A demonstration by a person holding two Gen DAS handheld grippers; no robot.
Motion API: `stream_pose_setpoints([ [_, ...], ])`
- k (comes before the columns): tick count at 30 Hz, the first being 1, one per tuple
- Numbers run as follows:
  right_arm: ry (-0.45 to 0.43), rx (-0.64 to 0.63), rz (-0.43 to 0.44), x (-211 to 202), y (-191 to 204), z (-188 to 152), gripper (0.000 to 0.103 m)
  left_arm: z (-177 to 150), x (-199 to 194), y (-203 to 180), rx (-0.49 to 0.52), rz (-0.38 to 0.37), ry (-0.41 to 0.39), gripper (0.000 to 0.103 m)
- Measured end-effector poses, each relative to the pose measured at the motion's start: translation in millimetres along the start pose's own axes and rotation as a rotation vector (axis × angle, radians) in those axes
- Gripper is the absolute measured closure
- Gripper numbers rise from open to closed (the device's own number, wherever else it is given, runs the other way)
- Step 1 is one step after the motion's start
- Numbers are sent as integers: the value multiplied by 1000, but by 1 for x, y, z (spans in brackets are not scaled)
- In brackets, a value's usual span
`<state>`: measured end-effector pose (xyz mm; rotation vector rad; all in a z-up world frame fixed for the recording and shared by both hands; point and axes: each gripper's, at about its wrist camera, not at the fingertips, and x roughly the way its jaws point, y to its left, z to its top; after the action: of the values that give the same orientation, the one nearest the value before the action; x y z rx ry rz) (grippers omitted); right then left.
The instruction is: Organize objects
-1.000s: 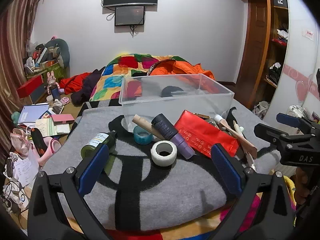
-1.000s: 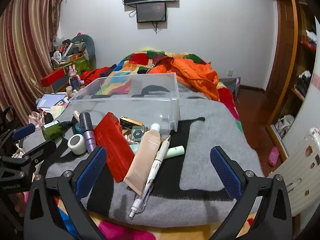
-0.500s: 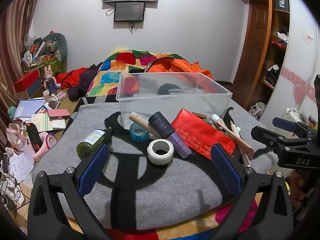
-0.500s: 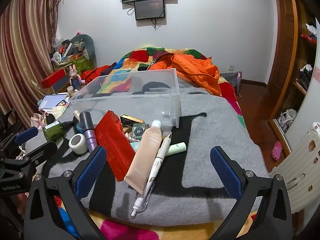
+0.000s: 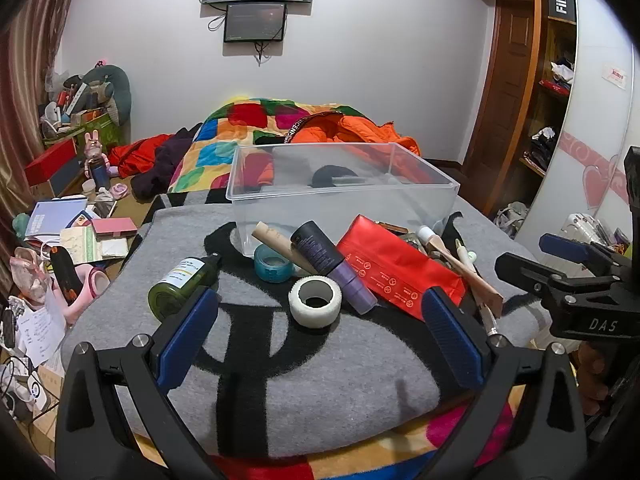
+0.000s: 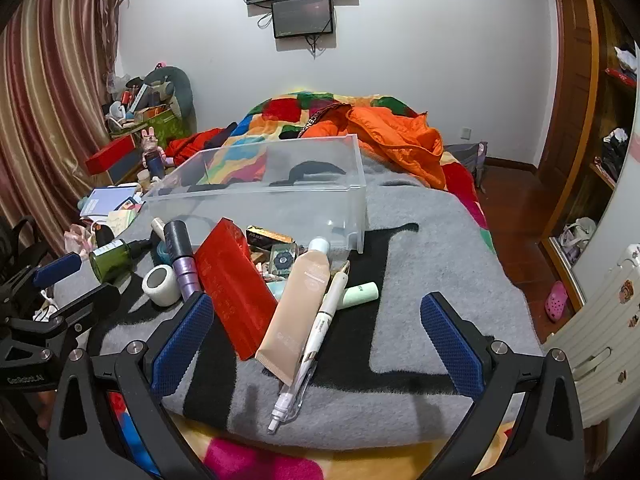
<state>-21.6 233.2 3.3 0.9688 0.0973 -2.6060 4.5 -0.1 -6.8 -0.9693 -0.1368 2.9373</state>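
A clear plastic bin (image 5: 344, 188) stands empty on a grey blanket (image 5: 320, 360); it also shows in the right wrist view (image 6: 260, 204). In front of it lie a white tape roll (image 5: 315, 306), a blue tape roll (image 5: 273, 263), a green bottle (image 5: 180, 286), a purple tube (image 5: 332, 266), a red pack (image 5: 396, 268), a beige tube (image 6: 298, 312) and a white pen (image 6: 316, 332). My left gripper (image 5: 318, 340) is open and empty, just short of the white tape roll. My right gripper (image 6: 316, 340) is open and empty over the beige tube and pen.
An orange jacket (image 6: 396, 140) and a patchwork quilt (image 5: 248, 128) lie behind the bin. Books and clutter (image 5: 72, 232) cover the floor at the left. A wardrobe (image 5: 560, 80) and a white suitcase (image 6: 600, 332) stand at the right.
Both grippers have drifted slightly forward and lower towards the objects. Both stay open and nothing has been picked up.
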Motion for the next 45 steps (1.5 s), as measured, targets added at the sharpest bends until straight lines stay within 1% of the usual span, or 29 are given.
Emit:
stream_pose_setpoints([
  [25, 7, -1, 13, 0, 3, -2, 0, 1, 0, 2, -21, -13, 6, 0],
  [36, 21, 2, 28, 3, 4, -2, 0, 3, 2, 1, -26, -43, 7, 0],
  [42, 10, 11, 16, 5, 0, 2, 0, 10, -3, 23, -67, -57, -18, 0],
  [45, 4, 21, -3, 6, -4, 4, 0, 13, -2, 39, -80, -20, -31, 0],
])
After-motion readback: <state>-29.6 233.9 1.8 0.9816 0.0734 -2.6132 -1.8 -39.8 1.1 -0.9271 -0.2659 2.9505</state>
